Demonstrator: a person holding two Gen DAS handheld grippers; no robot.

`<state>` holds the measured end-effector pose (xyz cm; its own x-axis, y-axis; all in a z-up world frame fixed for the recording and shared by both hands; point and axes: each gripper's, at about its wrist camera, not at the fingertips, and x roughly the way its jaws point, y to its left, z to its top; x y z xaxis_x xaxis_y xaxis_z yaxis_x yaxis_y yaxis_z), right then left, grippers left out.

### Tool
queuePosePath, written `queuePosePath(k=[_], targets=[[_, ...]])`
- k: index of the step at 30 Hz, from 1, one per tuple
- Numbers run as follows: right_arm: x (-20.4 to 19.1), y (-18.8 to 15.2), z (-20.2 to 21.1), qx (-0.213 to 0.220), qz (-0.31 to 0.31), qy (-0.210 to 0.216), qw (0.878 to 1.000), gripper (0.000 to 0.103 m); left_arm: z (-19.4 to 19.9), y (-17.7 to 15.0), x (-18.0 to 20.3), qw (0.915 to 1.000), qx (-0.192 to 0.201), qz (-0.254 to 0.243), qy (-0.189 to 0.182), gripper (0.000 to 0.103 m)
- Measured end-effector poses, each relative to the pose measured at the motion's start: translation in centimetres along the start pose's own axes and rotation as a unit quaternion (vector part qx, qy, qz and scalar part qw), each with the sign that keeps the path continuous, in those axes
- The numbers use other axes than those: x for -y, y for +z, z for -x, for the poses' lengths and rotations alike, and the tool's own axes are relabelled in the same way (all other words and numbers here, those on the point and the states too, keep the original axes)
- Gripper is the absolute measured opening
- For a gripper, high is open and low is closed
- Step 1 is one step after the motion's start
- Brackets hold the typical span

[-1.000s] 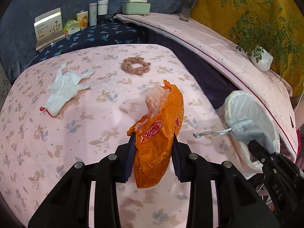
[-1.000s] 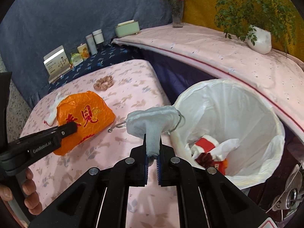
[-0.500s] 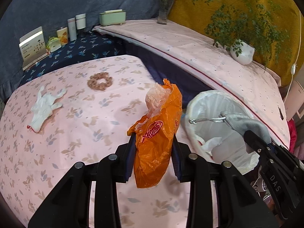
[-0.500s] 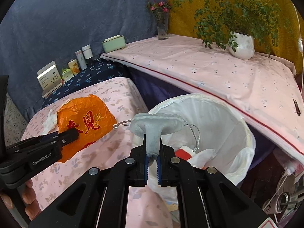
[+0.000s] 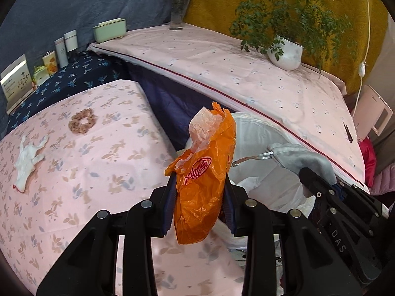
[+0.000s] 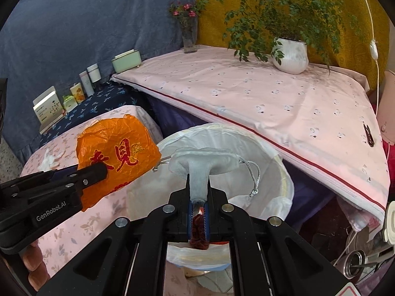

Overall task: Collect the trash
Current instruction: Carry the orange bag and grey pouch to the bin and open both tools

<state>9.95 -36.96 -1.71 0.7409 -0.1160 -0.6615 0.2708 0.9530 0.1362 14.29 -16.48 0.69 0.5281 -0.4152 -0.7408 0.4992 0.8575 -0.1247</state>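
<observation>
1. A crumpled orange plastic bag with red lettering (image 5: 205, 182) is pinched between the pads of the left gripper (image 5: 200, 201), up off the table, at the near rim of the bin.
2. A small grey drawstring pouch of soft cloth (image 6: 205, 164) is clamped in the right gripper (image 6: 199, 198), whose jaws are nearly together on its narrow end; its silver cord (image 6: 255, 177) dangles over the bin's mouth.
3. The round bin lined with a white plastic bag (image 6: 276, 172) stands below both grippers, between the low table and the long table; some white and red rubbish lies inside.
4. On the low table's pink floral cloth (image 5: 74, 185) lie a white glove (image 5: 27, 157) and a brown scrunchie (image 5: 81, 123), well apart from the bag.
5. Farther back, on dark blue floral cloth, stand a few small boxes and bottles (image 5: 61, 51).
6. The long pink-covered table (image 6: 271, 98) carries a leafy plant in a white pot (image 6: 291, 56), a glass vase with pink flowers (image 6: 188, 34) and a pale green box (image 6: 126, 60).
7. Fingers (image 6: 32, 264) of the person's left hand show under the left gripper.
</observation>
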Motion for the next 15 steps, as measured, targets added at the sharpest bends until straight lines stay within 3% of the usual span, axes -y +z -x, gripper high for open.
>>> queuePosePath(k=[3, 6, 13, 15], targets=[[0.9, 0.2, -0.1, 0.0, -0.004, -0.006, 1.0, 0.006, -0.5, 0.2, 1.1, 0.9999, 0.0, -0.007, -0.008, 0.039], [1.6, 0.3, -0.3, 0.0, -0.008, -0.012, 1.0, 0.007, -0.9, 0.2, 1.8, 0.9999, 0.004, -0.014, 0.001, 0.059], [1.5, 0.7, -0.7, 0.001, -0.002, -0.016, 1.0, 0.012, -1.7, 0.0, 1.2, 0.9998, -0.007, 0.0, 0.017, 0.067], [1.3, 0.8, -0.8, 0.002, 0.0, -0.015, 1.0, 0.023, -1.8, -0.1, 0.9, 0.9997, -0.007, 0.002, 0.023, 0.069]])
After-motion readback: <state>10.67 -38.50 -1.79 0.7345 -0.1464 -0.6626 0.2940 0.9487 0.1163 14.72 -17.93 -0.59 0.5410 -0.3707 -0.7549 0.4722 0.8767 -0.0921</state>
